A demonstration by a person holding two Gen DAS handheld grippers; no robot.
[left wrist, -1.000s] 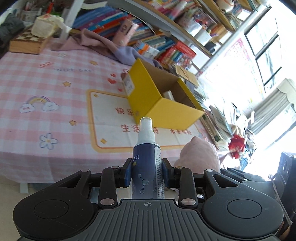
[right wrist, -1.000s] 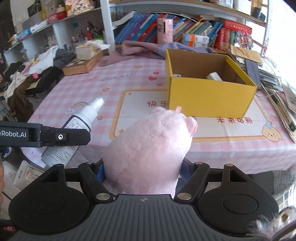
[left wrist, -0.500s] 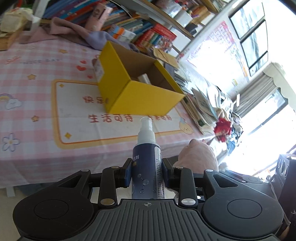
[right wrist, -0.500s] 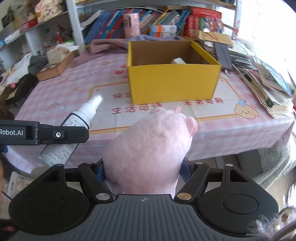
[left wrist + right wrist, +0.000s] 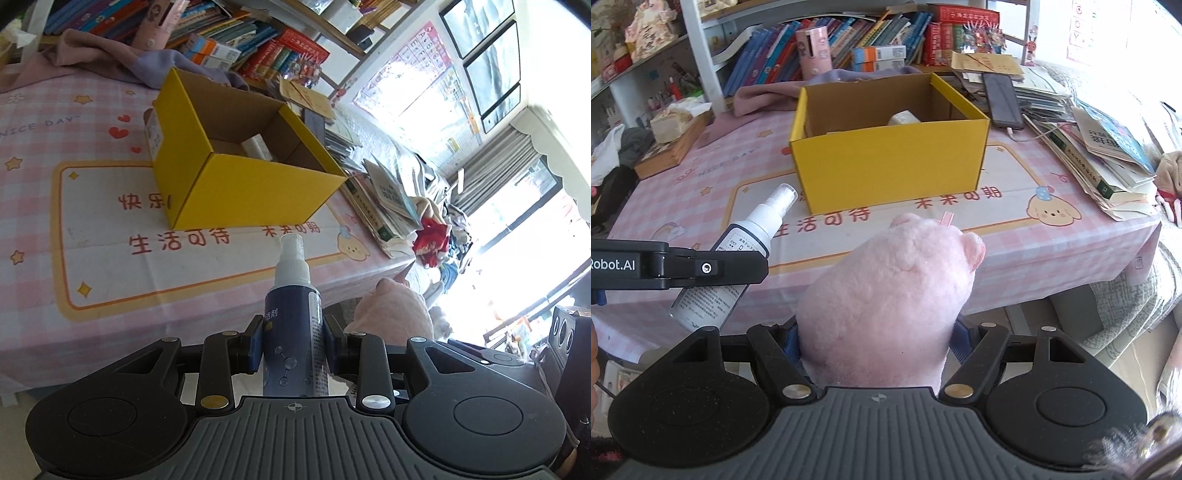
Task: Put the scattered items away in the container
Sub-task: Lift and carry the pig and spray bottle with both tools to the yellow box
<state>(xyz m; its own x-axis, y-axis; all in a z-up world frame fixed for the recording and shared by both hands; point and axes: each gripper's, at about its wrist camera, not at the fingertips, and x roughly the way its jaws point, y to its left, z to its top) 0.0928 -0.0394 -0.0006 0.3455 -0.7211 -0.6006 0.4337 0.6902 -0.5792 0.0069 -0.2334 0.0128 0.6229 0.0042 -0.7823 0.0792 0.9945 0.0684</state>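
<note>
Our left gripper (image 5: 293, 349) pinches the spray bottle (image 5: 293, 321); the right gripper (image 5: 875, 345) squeezes the pink plush (image 5: 886, 306). Both hang near the surface (image 5: 1015, 236)'s near edge. We should clear the yellow box (image 5: 886, 162)'s rim before releasing; something pale, possibly a roll, sits inside.

The box (image 5: 890, 162) was bright yellow outside and plain brown card inside. My spray bottle (image 5: 293, 332) was dark blue with a white cap and a white label, and my plush toy (image 5: 886, 310) was pale pink all over. The cloth on the worktop (image 5: 1049, 251) was pink-and-white check, with an orange-bordered cream panel, red characters and small yellow stars.
</note>
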